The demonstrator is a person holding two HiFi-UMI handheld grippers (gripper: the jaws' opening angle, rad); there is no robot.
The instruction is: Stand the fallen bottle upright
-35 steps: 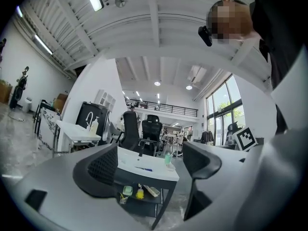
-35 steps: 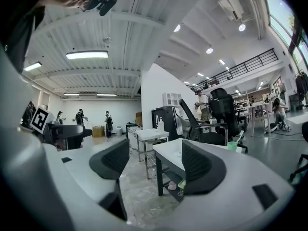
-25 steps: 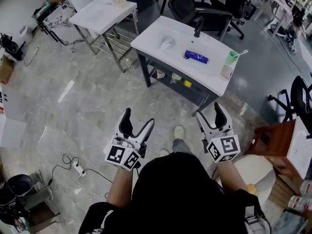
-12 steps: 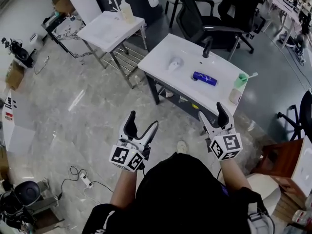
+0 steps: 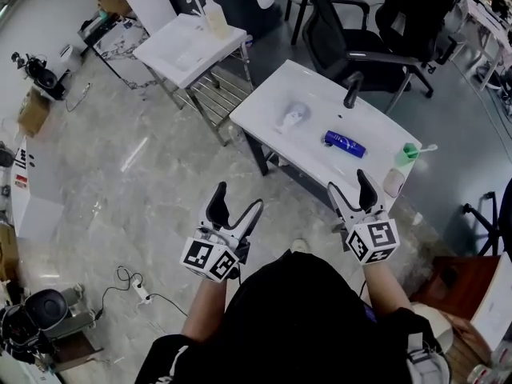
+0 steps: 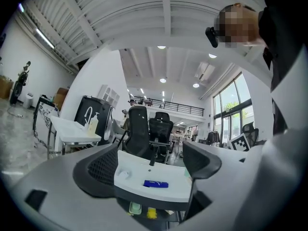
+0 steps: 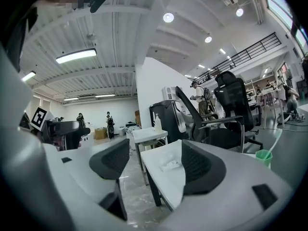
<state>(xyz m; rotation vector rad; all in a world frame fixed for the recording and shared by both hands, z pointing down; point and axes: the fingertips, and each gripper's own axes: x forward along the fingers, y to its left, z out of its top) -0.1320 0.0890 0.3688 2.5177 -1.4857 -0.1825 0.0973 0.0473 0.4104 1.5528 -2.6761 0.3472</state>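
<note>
White rectangular washbasin counter [image 5: 260,112] ahead. Well short of it: black-jawed left gripper [image 5: 238,197] and right gripper [image 5: 348,182], both spread wide, gripping nothing. Lying flat near the counter's middle: small blue cylindrical plastic bottle [image 5: 345,144]. Still to do: approach, grasp, righting.

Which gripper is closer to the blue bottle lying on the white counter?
Right. The right gripper is at the near edge of the counter, in line with the blue bottle; the left gripper is farther off, over the floor.
</note>
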